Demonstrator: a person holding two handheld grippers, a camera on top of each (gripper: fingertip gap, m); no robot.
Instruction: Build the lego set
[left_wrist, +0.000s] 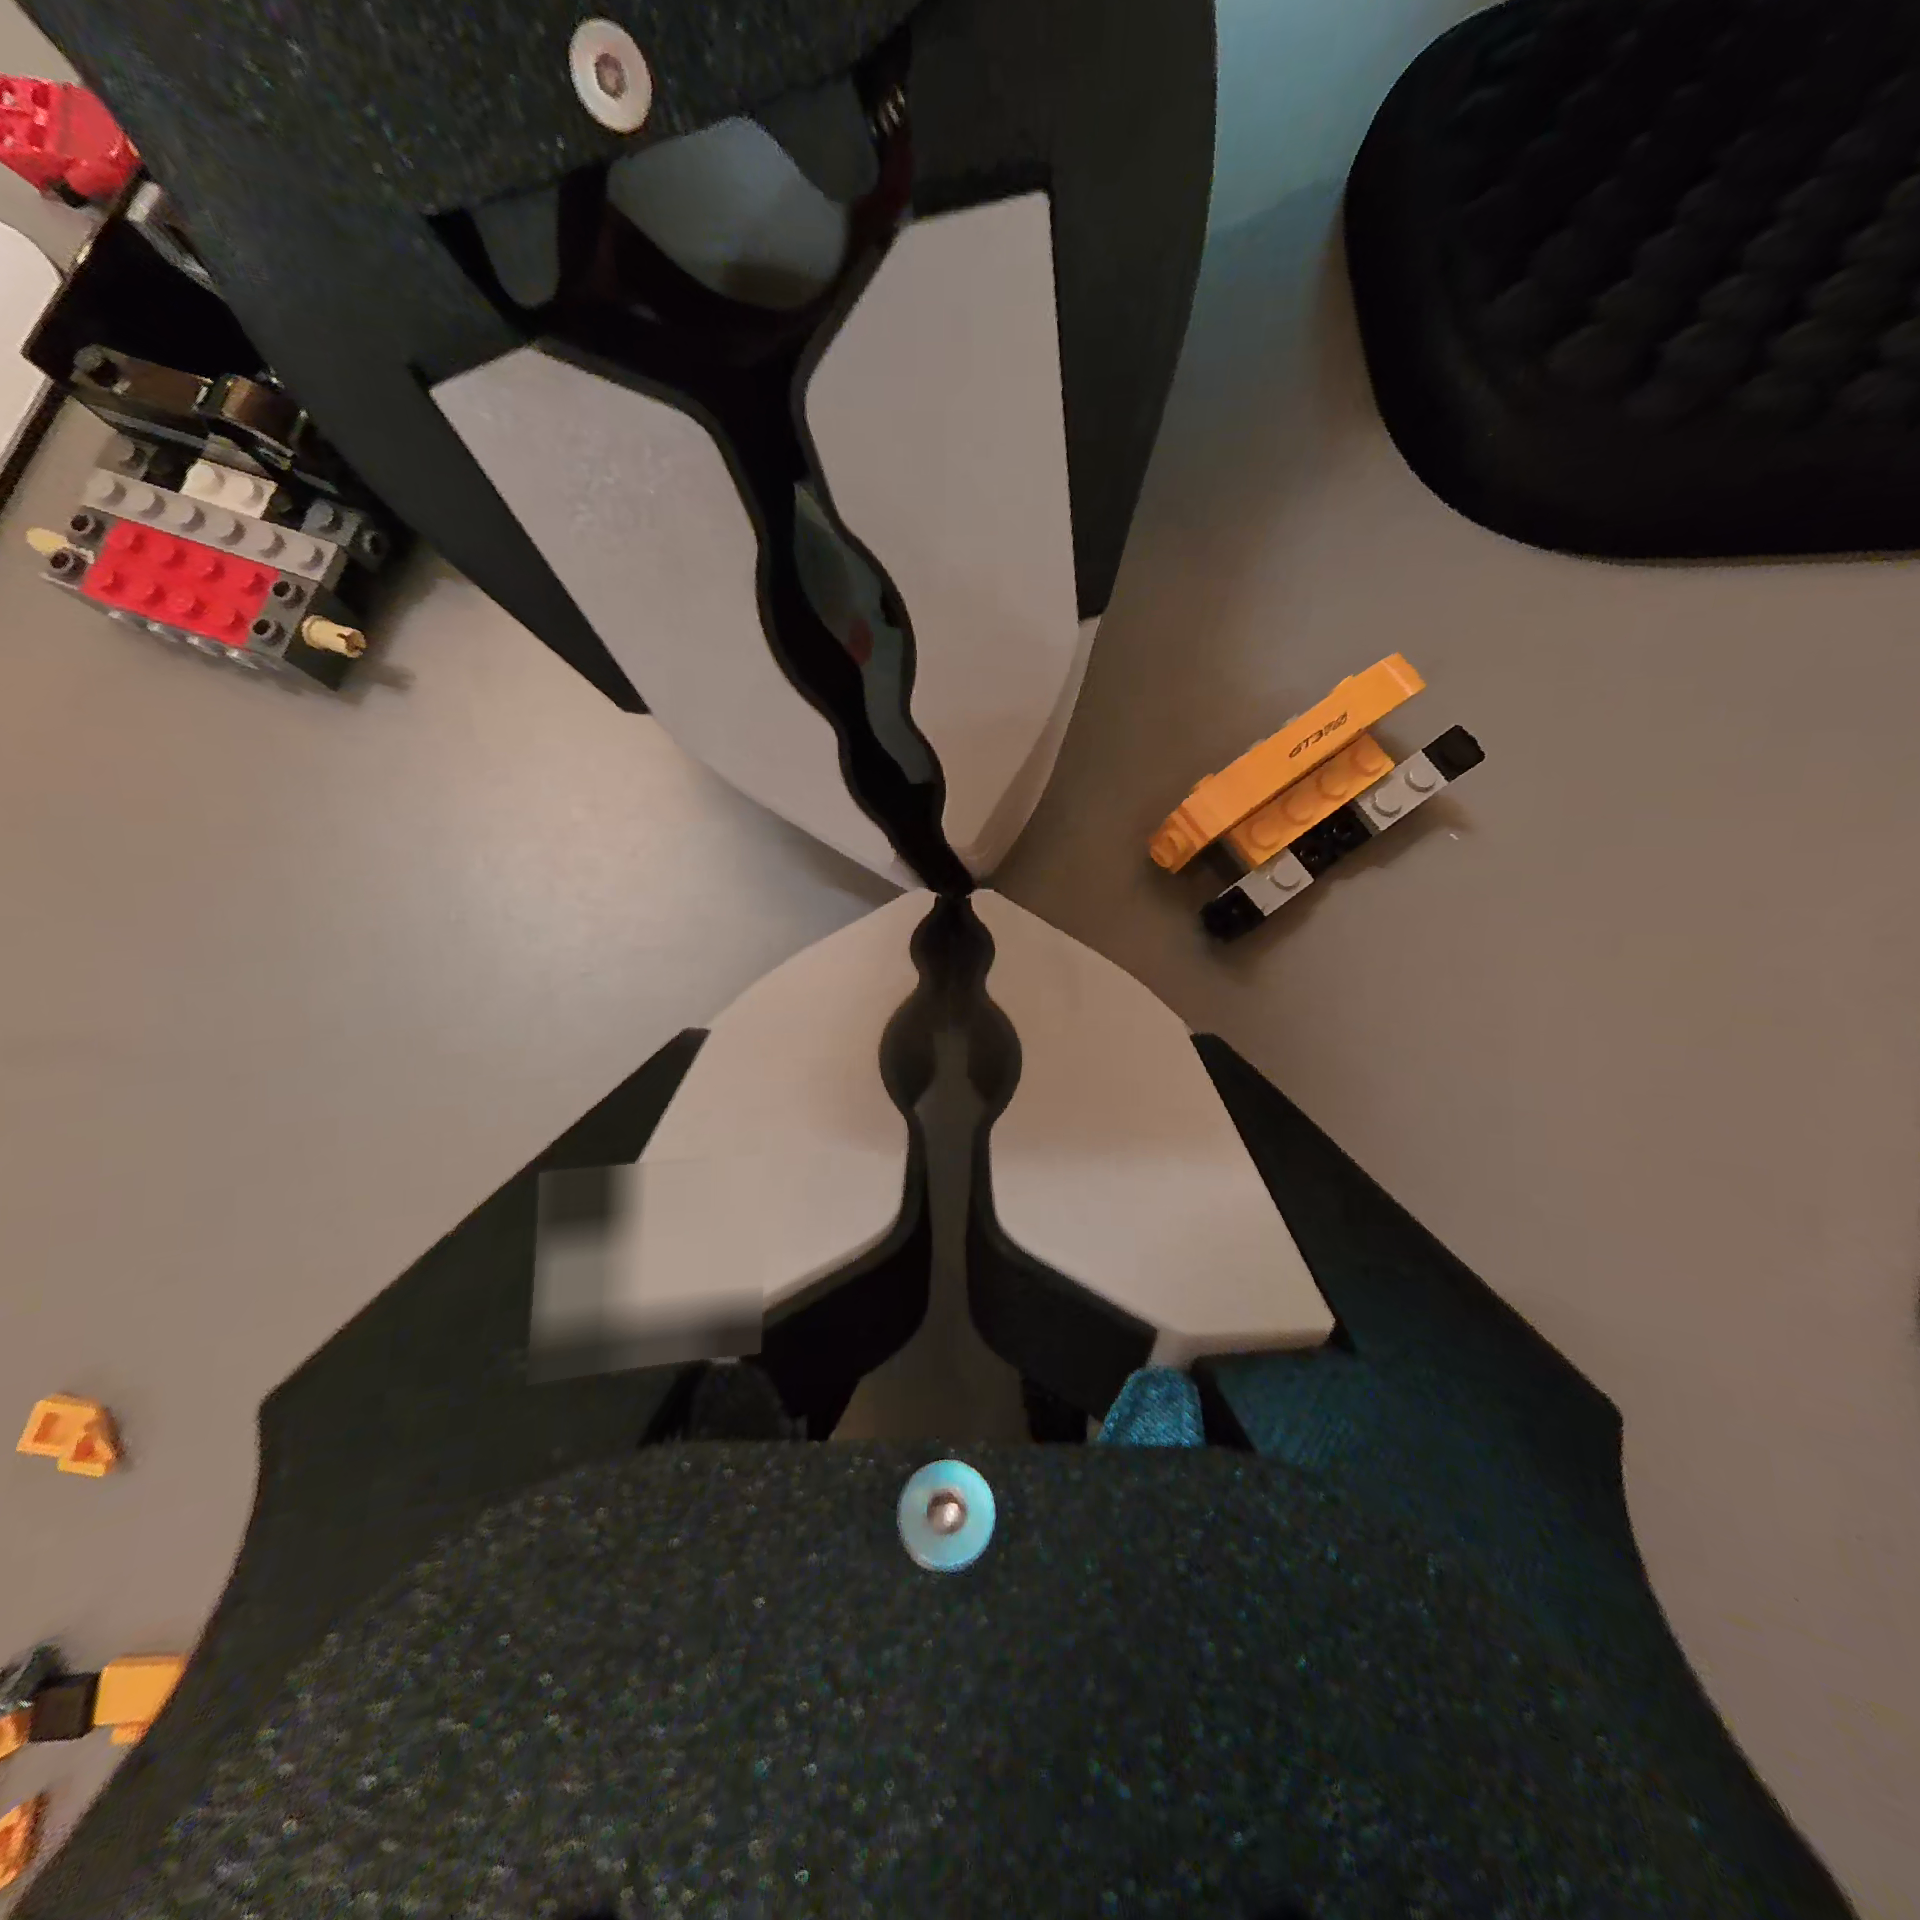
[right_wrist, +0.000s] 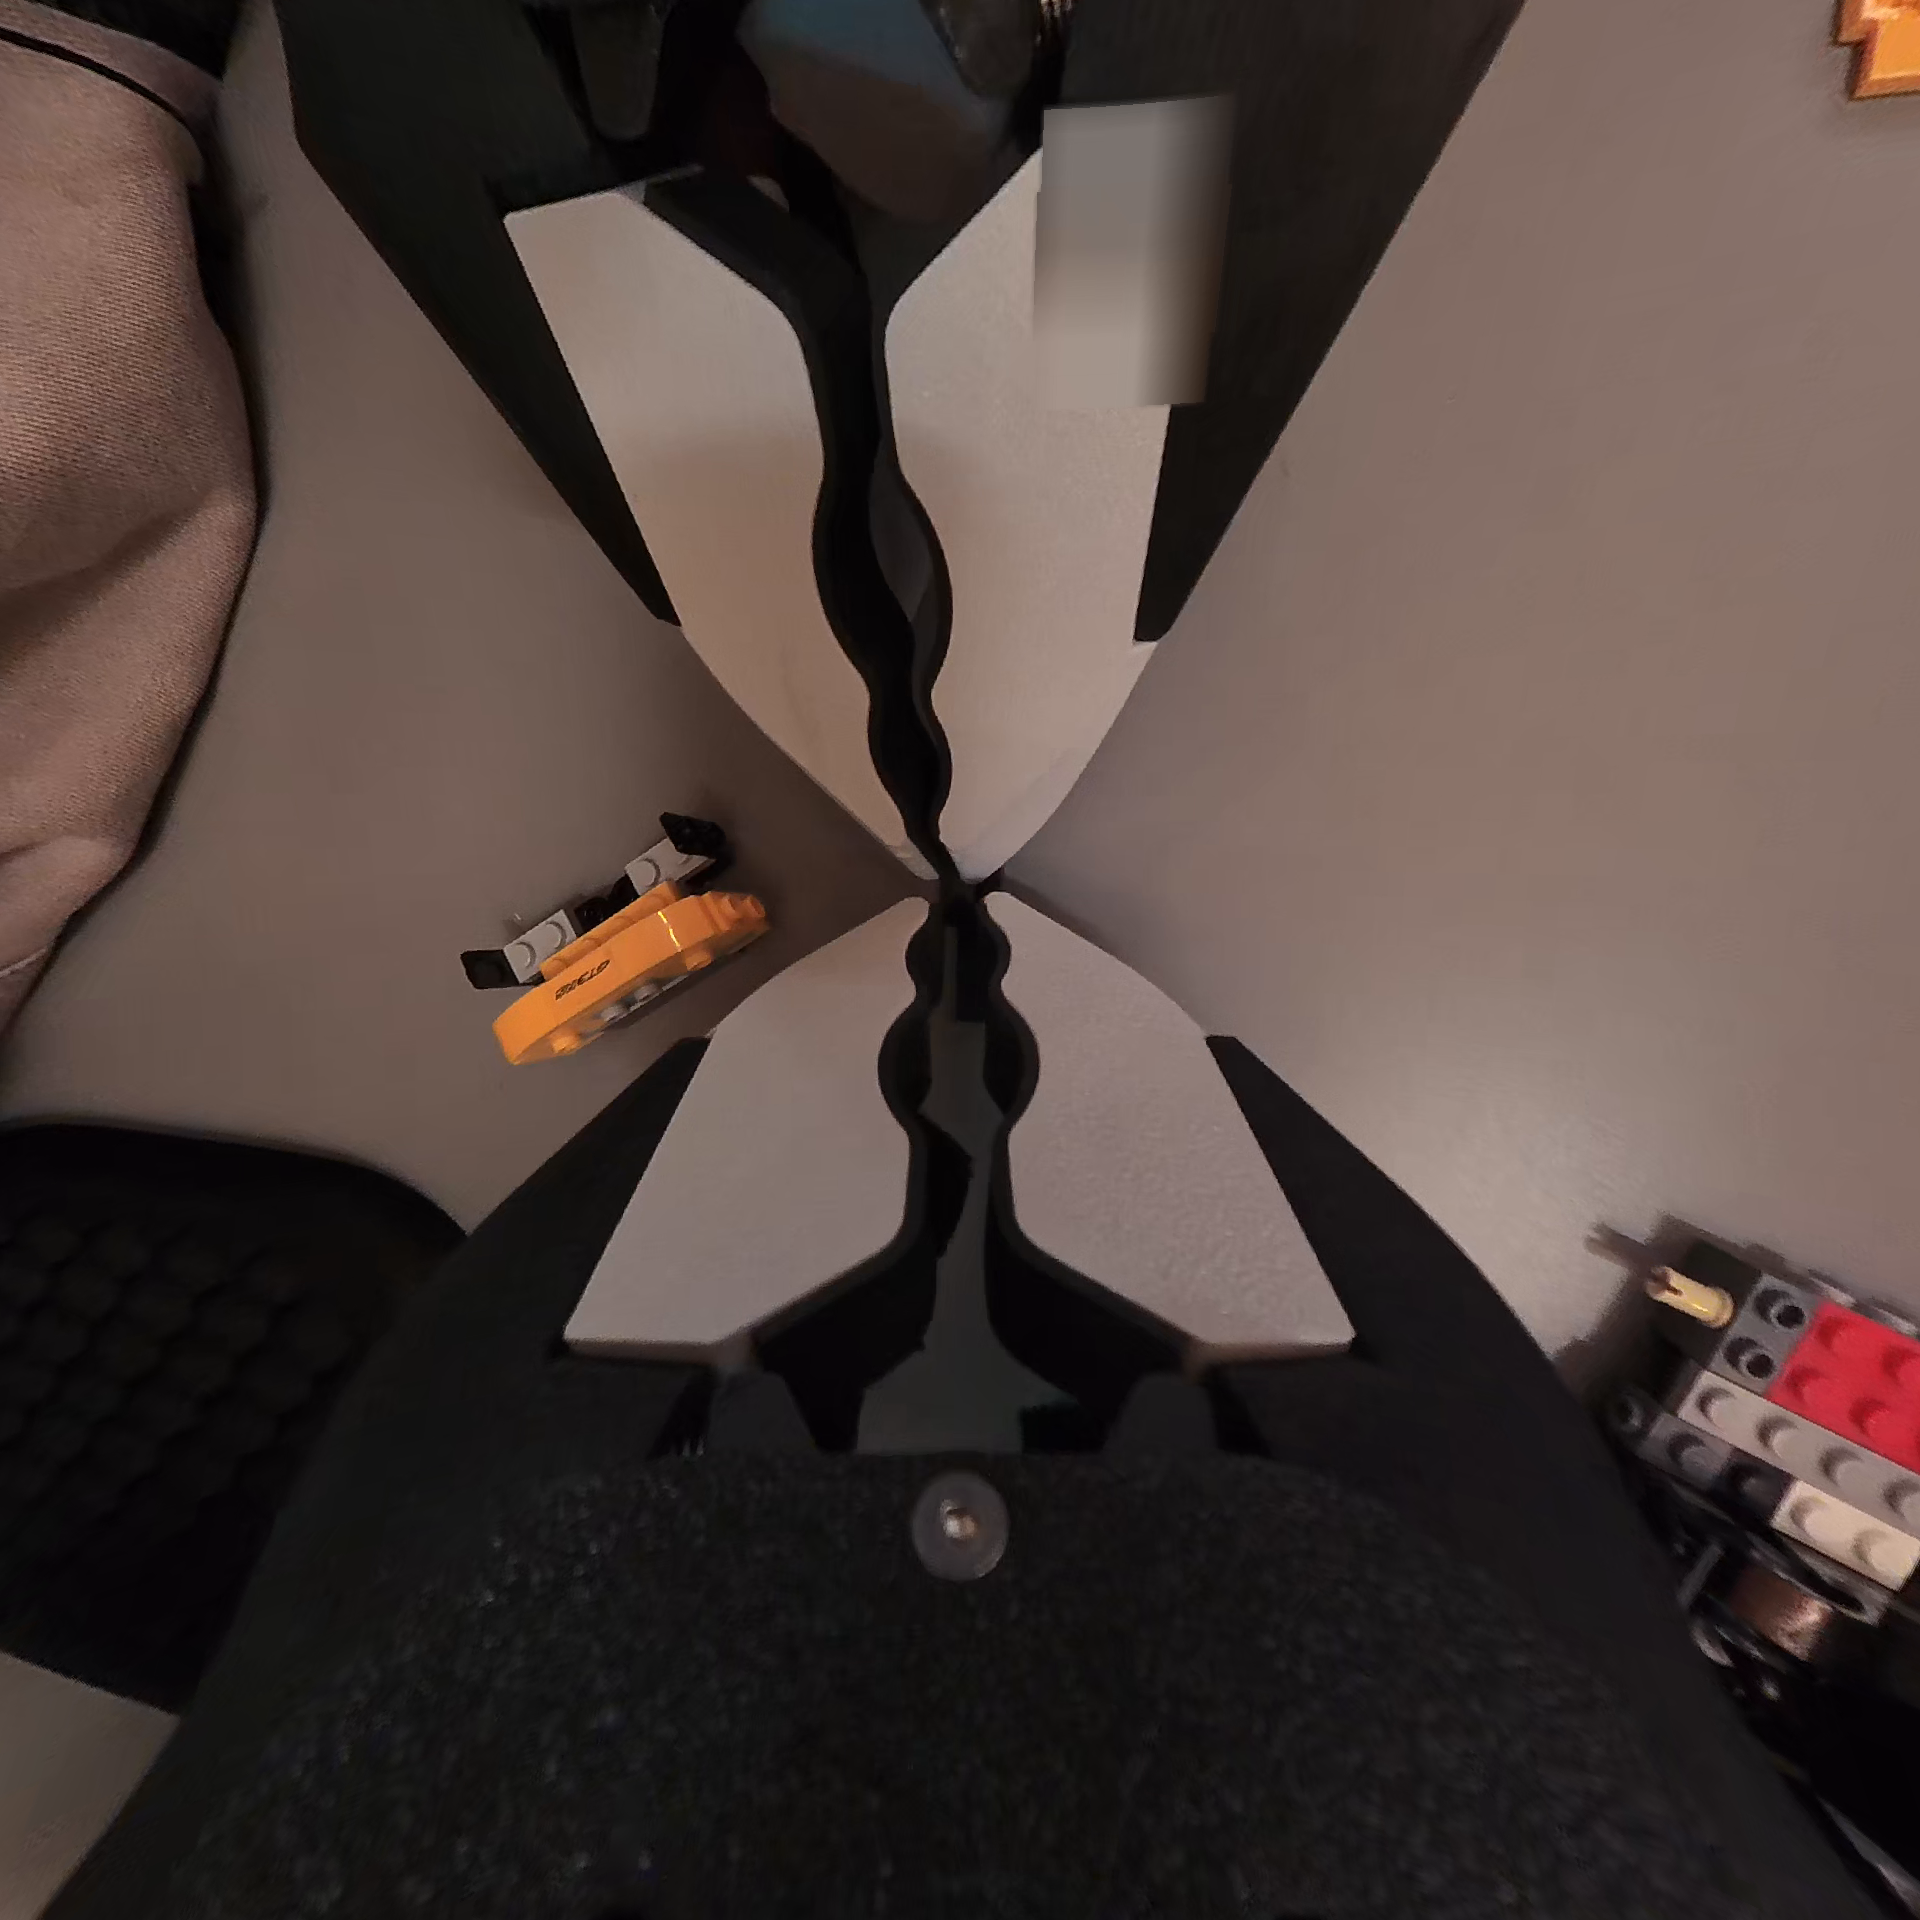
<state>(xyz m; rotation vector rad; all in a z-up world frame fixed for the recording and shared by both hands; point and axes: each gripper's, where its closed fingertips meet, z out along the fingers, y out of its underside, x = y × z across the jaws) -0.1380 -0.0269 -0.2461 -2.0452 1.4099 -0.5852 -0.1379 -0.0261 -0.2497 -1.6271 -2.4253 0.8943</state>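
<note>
1. Grey table (left_wrist: 416, 1039) carries every piece; the orange-and-black lego assembly (left_wrist: 1314, 795) serves as landmark.
2. Left hand-held gripper (left_wrist: 951, 894) hovers just beside that assembly, fingers pressed together, pinching nothing visible.
3. Right hand-held gripper (right_wrist: 956, 888) sits near the same assembly (right_wrist: 623, 961), its tips likewise closed and empty.
4. Red-and-grey lego chassis (left_wrist: 197, 561) lies well apart from it.
5. Black mesh cushion (left_wrist: 1662, 270) lies near it.

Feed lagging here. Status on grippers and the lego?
Both grippers tip to tip, shut, nothing seen held. Orange piece loose on table. Red-topped build aside. Nothing in the way.
</note>
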